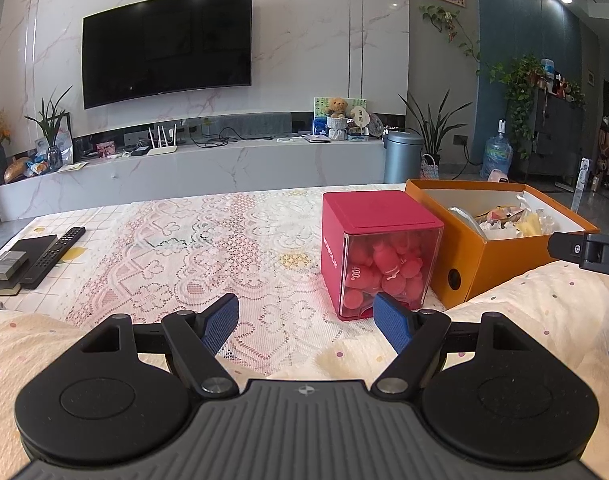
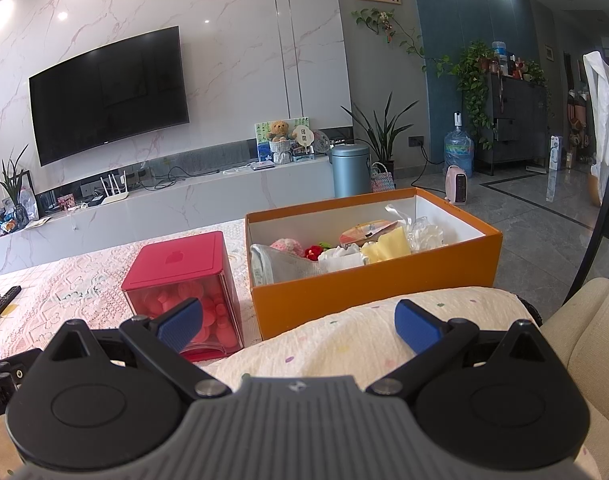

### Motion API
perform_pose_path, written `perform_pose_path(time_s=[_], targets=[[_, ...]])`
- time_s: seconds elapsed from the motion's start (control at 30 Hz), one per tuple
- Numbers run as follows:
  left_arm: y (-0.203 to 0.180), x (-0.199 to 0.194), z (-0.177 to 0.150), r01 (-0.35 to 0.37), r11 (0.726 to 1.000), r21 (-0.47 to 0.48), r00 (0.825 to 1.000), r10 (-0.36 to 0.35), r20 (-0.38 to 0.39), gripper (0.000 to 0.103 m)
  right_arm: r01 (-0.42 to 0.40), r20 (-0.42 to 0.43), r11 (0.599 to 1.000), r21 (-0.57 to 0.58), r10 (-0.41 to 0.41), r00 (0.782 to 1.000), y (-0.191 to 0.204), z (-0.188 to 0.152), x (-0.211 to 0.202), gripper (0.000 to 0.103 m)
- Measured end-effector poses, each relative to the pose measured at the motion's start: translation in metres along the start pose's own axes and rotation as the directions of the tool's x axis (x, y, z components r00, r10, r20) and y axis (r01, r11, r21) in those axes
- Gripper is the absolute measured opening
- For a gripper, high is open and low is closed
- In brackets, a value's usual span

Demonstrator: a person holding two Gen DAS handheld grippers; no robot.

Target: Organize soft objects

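Observation:
An orange cardboard box [image 2: 384, 292] stands open on the lace-covered table and holds several soft items: a pink knitted piece [image 2: 286, 245], a red flower, white cloth and a yellow piece [image 2: 388, 249]. The same orange box [image 1: 500, 264] shows at right in the left wrist view. My left gripper [image 1: 306, 322] is open with nothing between its blue pads, low over the table in front of a red box. My right gripper [image 2: 300, 322] is open and empty too, hovering over a cream dotted cushion [image 2: 344, 340] just before the orange box.
A red box [image 1: 378, 248] with a clear front, full of pink round pieces, stands left of the orange box. A remote [image 1: 54, 256] and a dark book lie at the table's left edge. Beyond are a TV cabinet, a bin and plants.

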State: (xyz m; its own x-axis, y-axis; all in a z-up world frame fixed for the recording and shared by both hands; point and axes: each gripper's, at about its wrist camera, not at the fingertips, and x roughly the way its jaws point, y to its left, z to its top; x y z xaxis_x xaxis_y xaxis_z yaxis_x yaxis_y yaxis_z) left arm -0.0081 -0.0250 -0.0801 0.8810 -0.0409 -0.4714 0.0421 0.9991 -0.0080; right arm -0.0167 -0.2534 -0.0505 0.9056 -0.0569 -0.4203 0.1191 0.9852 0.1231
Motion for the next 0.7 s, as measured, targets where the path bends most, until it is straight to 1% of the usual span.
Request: perform_pose_path(time_s=[0.7], targets=[[-0.0011,0.0004,-0.0014,0.004,1.000,-0.001,1.000,-0.004,0.004,0.090,0.000,0.000,1.000,0.000,0.000,1.000,0.0000,0.0004,-0.0002,0.100]])
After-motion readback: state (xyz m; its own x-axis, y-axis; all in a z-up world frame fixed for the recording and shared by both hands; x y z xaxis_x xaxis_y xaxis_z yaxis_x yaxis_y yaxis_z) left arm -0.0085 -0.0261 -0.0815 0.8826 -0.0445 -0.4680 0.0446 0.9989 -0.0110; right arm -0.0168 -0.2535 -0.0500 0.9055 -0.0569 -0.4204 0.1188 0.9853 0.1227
